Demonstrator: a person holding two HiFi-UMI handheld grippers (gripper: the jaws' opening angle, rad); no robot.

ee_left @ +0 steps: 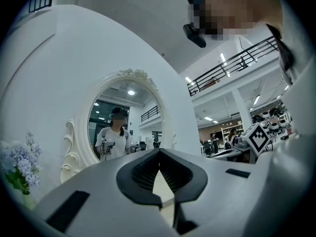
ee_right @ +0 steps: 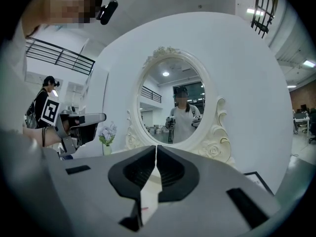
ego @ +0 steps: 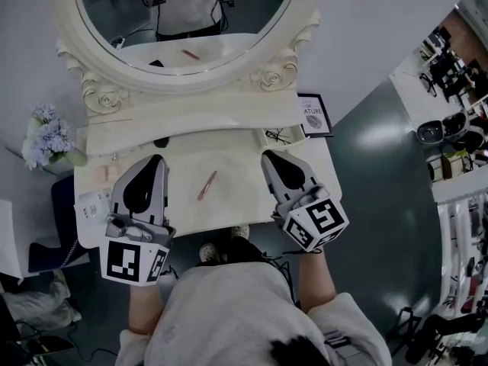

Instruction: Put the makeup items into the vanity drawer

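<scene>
The vanity point(ego: 238, 175) is standing under its oval mirror point(ego: 187, 21). Below the mirror, the left gripper point(ego: 156, 159) and right gripper point(ego: 268, 157) are hovering, each with jaws pressed together on nothing. Between them, below the mirror's centre, a slim pink makeup stick point(ego: 207, 185) is lying on the tabletop. It is probably light, stiff and apt to roll, so pinching it mid-length seems best.

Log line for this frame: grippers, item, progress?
left gripper: shut, empty | right gripper: shut, empty | pink tube: lying on vanity top between grippers, untouched
</scene>
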